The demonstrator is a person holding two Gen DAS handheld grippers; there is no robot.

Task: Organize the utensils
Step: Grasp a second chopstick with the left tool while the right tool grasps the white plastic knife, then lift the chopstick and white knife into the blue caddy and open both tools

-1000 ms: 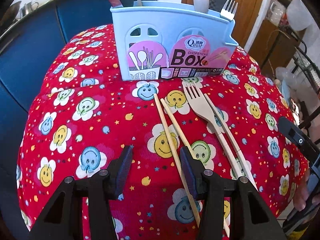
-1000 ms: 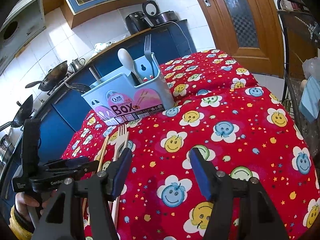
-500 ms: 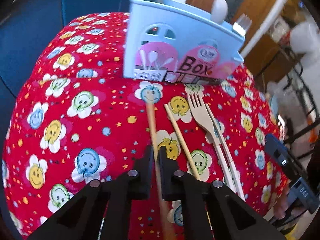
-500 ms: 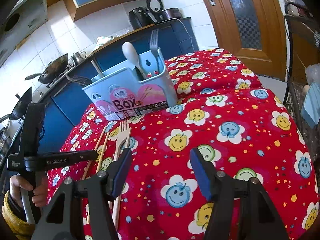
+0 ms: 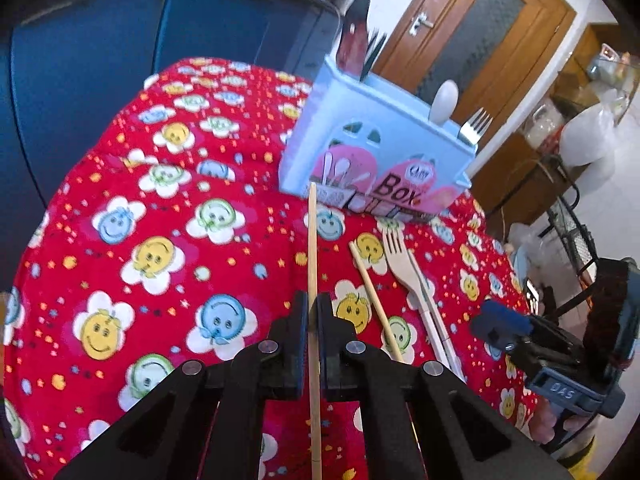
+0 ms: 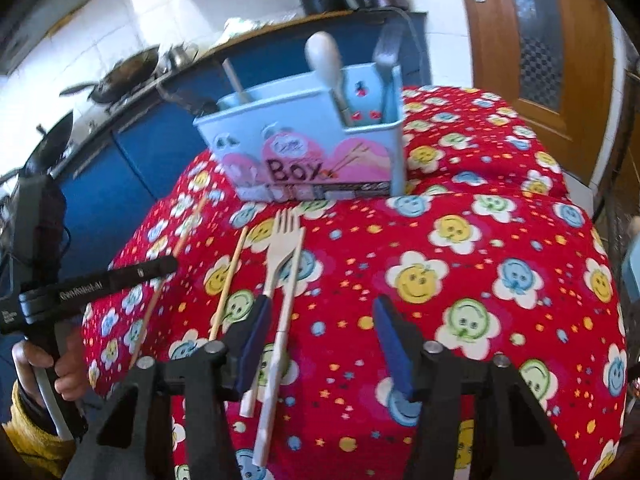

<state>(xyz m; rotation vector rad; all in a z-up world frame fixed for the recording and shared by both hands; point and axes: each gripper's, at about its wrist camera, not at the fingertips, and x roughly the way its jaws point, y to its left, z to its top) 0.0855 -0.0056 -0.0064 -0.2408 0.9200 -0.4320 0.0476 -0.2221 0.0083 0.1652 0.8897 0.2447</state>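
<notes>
red smiley-flower tablecloth (image 5: 160, 220), pale blue holder (image 5: 360, 148) with pink label.

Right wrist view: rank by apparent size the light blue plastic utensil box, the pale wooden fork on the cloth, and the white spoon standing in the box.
1. Light blue plastic utensil box, largest.
2. Pale wooden fork; nearer the camera, so somewhat flattered.
3. White spoon; only its upper part shows.

"Box" on the utensil holder (image 5: 376, 168) — "DAS" on right gripper (image 5: 560, 392).

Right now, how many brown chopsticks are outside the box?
2: held chopstick clamped in left gripper; loose chopstick on tablecloth beside pale fork. Others may be hidden.
</notes>
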